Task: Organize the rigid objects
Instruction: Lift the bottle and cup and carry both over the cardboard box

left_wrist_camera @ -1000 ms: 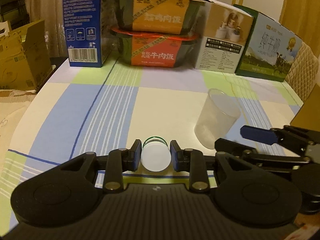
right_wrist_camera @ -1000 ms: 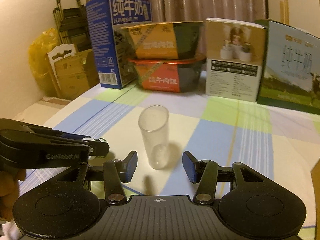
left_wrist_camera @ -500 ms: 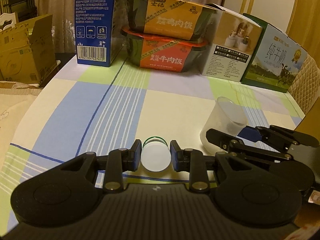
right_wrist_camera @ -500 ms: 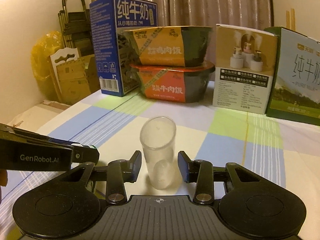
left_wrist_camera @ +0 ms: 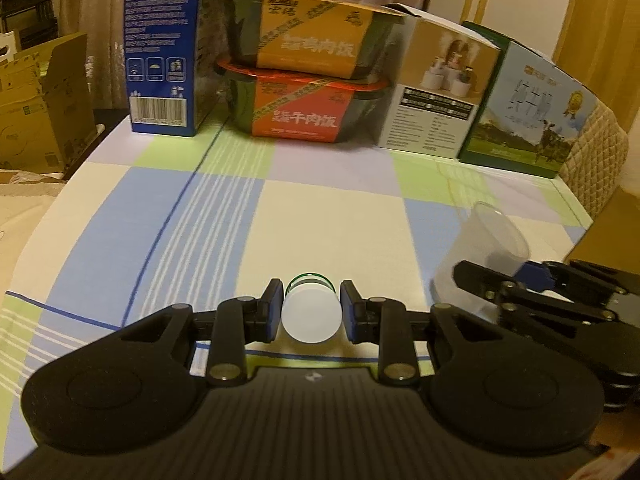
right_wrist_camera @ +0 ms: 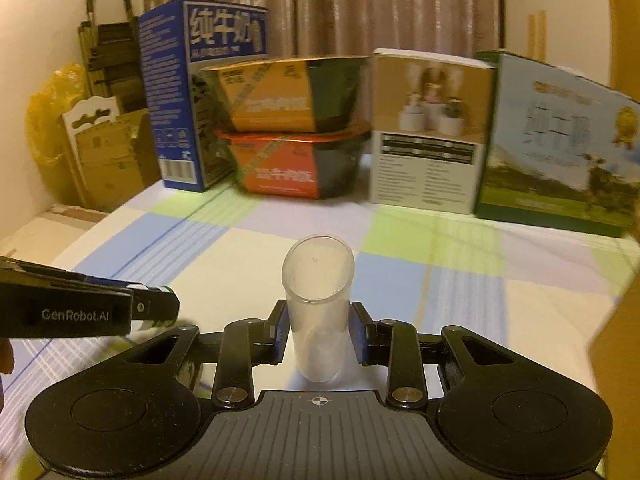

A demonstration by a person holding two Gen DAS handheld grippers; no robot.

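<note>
Left wrist view: a small white bottle (left_wrist_camera: 311,315) with a green-ringed cap is held between the pads of the left gripper (left_wrist_camera: 311,311), above the checked tablecloth (left_wrist_camera: 328,220). Further right, a clear plastic cup (left_wrist_camera: 480,256) is seen tilted in the right gripper (left_wrist_camera: 504,280). In the right wrist view the cup (right_wrist_camera: 318,312) is pinched at mid-wall by the narrowed fingers of the right gripper (right_wrist_camera: 319,336), its mouth leaning away. The cup is judged light, thin-walled and slippery, easily crushed, so a gentle hold low on the wall is advised. The bottle is judged stiff and light, well taken across its body.
</note>
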